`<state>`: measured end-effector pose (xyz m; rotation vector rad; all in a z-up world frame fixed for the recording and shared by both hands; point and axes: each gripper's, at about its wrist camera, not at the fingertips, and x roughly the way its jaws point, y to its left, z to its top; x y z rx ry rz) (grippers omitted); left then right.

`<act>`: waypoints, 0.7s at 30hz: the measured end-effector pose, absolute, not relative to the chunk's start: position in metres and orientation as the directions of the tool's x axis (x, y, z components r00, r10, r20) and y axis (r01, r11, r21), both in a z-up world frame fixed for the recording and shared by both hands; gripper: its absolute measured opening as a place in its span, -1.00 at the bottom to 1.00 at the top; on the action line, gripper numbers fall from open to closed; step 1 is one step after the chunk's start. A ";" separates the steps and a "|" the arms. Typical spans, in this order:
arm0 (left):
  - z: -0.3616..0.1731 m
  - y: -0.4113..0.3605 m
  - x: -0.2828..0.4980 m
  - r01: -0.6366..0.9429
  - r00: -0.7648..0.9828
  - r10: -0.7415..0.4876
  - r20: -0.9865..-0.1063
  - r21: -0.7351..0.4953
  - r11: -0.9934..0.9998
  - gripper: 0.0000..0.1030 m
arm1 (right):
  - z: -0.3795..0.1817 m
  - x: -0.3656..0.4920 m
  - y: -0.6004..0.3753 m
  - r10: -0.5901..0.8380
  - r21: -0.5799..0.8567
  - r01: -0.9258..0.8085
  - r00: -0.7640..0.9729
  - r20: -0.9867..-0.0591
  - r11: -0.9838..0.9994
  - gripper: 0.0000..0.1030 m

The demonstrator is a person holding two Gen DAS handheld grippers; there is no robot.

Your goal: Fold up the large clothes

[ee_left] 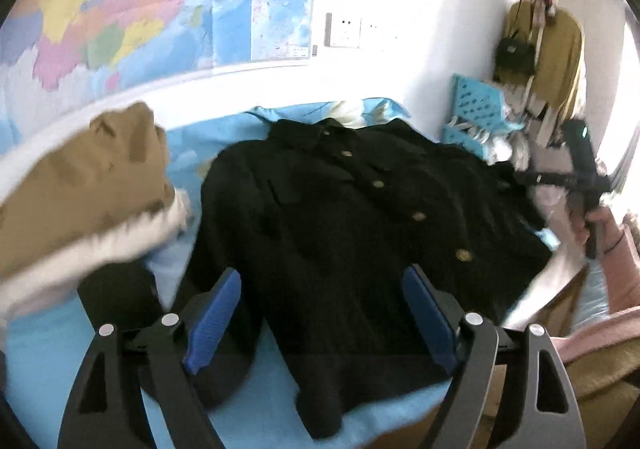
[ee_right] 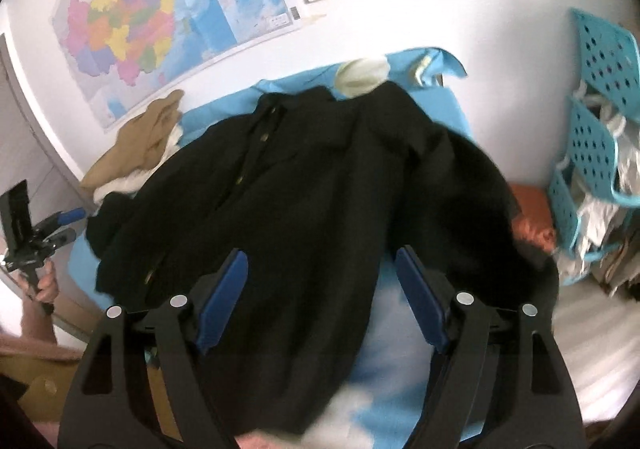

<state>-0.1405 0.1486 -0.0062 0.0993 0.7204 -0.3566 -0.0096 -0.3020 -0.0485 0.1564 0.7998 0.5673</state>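
Both the left gripper (ee_left: 322,313) and right gripper (ee_right: 320,301) hover wide and empty above the black coat (ee_left: 340,209), spread mid-bed (ee_left: 60,349); its near sleeve may slip off the bed's edge.

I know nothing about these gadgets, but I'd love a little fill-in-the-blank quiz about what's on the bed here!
1. The big garment spread on the blue sheet is ____ in colour.
2. Down its front runs a row of gold ____.
3. The left gripper and the right gripper both have their jaws ____, with nothing held.
4. On the wall behind the bed hangs a colourful ____.

Missing words: black; buttons; open; map
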 end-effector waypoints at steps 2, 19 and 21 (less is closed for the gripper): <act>-0.010 0.137 -0.114 0.355 0.688 -0.253 -0.680 0.012 0.935 0.56 | -0.045 0.007 -0.288 0.533 0.308 -0.449 0.559 -0.635 0.839 0.47; -0.095 0.090 0.097 0.289 0.517 0.028 -0.855 0.206 0.935 -0.67 | -0.091 0.172 -0.127 0.340 0.018 -0.615 0.411 -0.846 0.788 0.30; -0.092 0.097 0.102 0.273 0.514 0.012 -0.858 0.177 0.946 -0.78 | -0.097 0.178 -0.119 0.349 0.019 -0.637 0.397 -0.849 0.770 -0.45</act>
